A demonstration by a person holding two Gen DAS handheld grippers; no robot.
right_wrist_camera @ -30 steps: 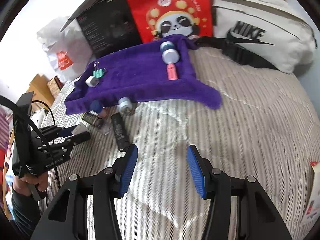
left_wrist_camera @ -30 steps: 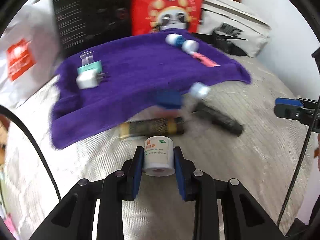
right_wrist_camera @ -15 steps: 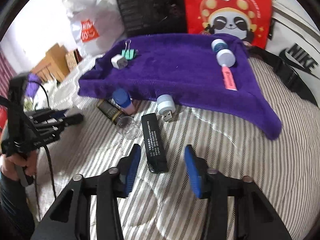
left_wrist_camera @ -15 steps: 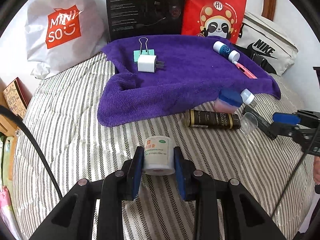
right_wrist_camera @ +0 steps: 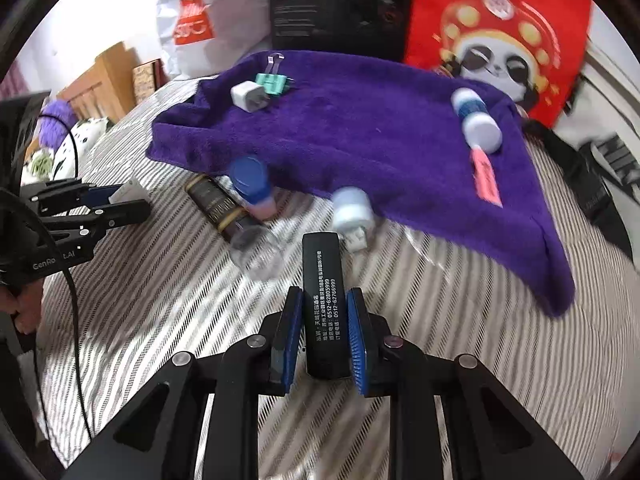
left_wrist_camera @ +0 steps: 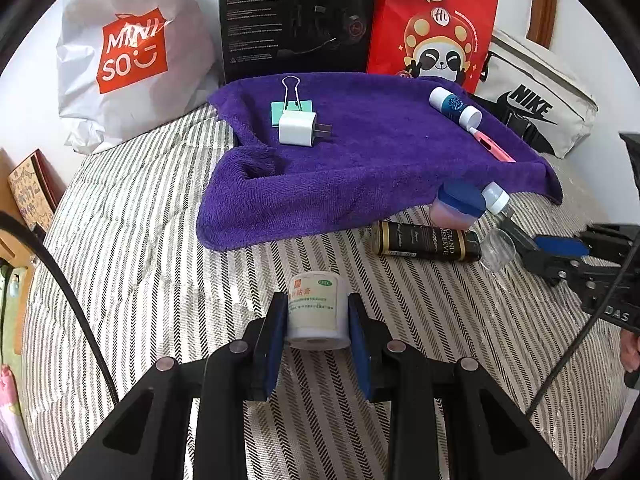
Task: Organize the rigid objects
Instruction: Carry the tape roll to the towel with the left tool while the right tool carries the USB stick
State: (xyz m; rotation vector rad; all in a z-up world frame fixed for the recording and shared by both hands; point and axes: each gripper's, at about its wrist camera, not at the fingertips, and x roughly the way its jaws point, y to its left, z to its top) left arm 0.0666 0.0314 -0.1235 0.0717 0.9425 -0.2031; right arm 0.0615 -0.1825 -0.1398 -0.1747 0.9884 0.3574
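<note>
**Both grippers loaded**

My left gripper [left_wrist_camera: 318, 326] still clamps the white jar [left_wrist_camera: 316, 306] above the striped bedding [left_wrist_camera: 140, 240]. My right gripper [right_wrist_camera: 323, 330], wide before, now pinches the black box [right_wrist_camera: 322, 300]. Its far end blurs beside the purple towel [right_wrist_camera: 360, 128].

Right gripper [right_wrist_camera: 322, 334] advanced, fingers now straddling black box [right_wrist_camera: 322, 304] (previously empty).
</note>
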